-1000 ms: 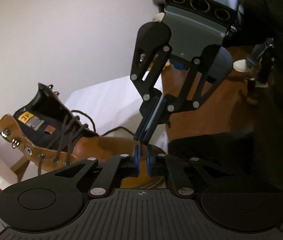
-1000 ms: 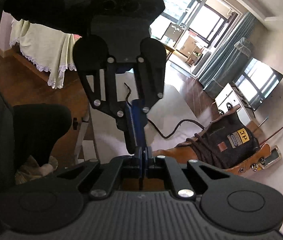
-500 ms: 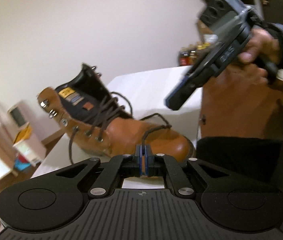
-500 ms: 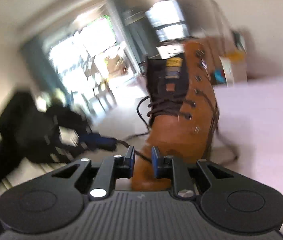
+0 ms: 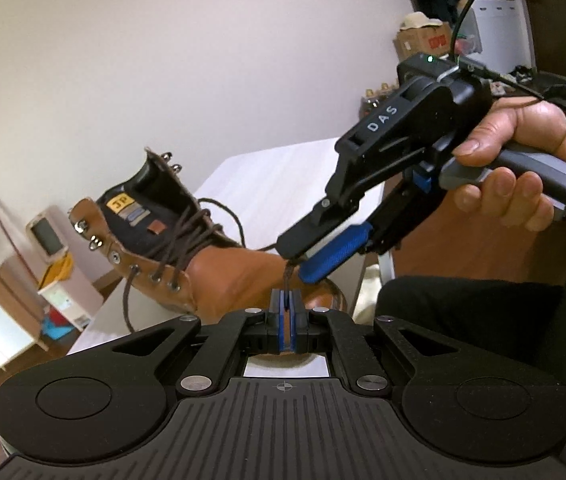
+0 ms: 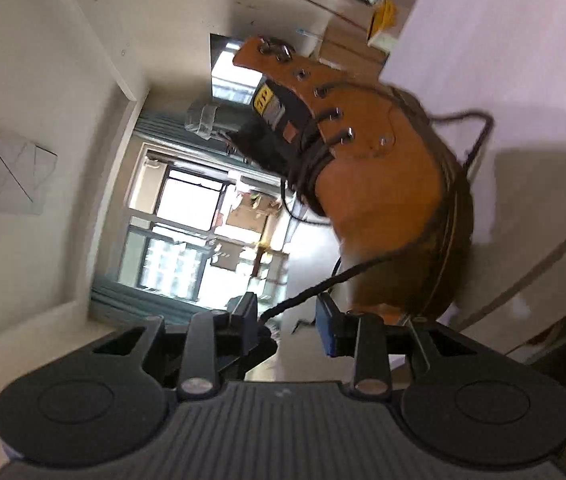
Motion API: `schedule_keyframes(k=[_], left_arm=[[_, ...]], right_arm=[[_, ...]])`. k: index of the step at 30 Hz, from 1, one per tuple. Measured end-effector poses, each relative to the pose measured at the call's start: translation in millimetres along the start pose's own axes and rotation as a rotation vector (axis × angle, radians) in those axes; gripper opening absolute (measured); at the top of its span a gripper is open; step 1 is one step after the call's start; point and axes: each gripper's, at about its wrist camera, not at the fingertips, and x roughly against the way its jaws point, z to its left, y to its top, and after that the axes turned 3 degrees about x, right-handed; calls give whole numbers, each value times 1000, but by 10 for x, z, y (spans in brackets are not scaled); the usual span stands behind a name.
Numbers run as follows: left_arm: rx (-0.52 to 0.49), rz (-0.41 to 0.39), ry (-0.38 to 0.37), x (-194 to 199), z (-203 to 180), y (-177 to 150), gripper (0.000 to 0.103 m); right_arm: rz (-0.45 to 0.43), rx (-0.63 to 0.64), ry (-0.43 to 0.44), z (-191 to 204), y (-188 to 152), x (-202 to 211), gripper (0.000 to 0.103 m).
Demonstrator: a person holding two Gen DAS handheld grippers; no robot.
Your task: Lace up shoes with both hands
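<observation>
Between the blue-padded fingertips of the left gripper (image 5: 285, 300), which are pressing tight together, a short stretch of the dark brown lace (image 5: 289, 274) is being pinched. It is rising from them straight into the mouth of the right gripper (image 5: 297, 260), just above. That gripper's jaws have just been opening and are standing apart, the lace passing between them without either pad pressing on it; in its own view the cord is crossing the gap between the right gripper (image 6: 287, 320) fingers slantwise. Judging from this, the handover turns on that lace running upward from the left fingers, so the right hand (image 5: 523, 160) is lying nearest the free part.

Beyond both, the boot (image 5: 219, 276) is lying on the white table (image 5: 267, 176), toe toward the near edge, shaft tilting away toward the far left corner. Its tan leather is looking smooth and stiff, the tongue dark and padded, with metal eyelets and hooks; the round woven lace is sagging loosely, only partly threaded.
</observation>
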Motion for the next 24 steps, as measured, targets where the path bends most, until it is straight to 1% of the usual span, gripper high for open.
schedule_keyframes(k=[4,5,6,7,8,13,14,15,19,21,24], left_arm=[[-2,-4,-7,13,-50,-13,2],[-2,-3,-10,8,-65,-11,2],[-4,-3,-13,3,-80,-10,2],[-6,-3,-15,-3,-94,-10,2],[-5,0,-16,-8,-105,-11,2],[17,7,-16,-24,-125,-34,3],[26,9,-17,-26,-114,-42,7],[34,10,-18,-26,-92,-50,8],[74,-45,-7,29,307,-113,9],[93,-74,-3,57,510,-143,10],[77,-133,-14,79,881,-124,18]], right_arm=[[12,-53,36,-52,-7,-2,34],[16,-60,44,-57,-8,4,31],[14,-69,52,-72,-12,16,27],[10,-78,59,-88,-17,31,11],[1,-76,62,-92,-22,42,3],[-30,2,47,7,-59,161,3],[-45,20,43,34,-47,185,3],[-56,31,41,53,-28,201,3],[-100,67,25,143,169,209,3],[-124,90,16,217,359,144,3],[-149,111,-5,317,568,16,3]])
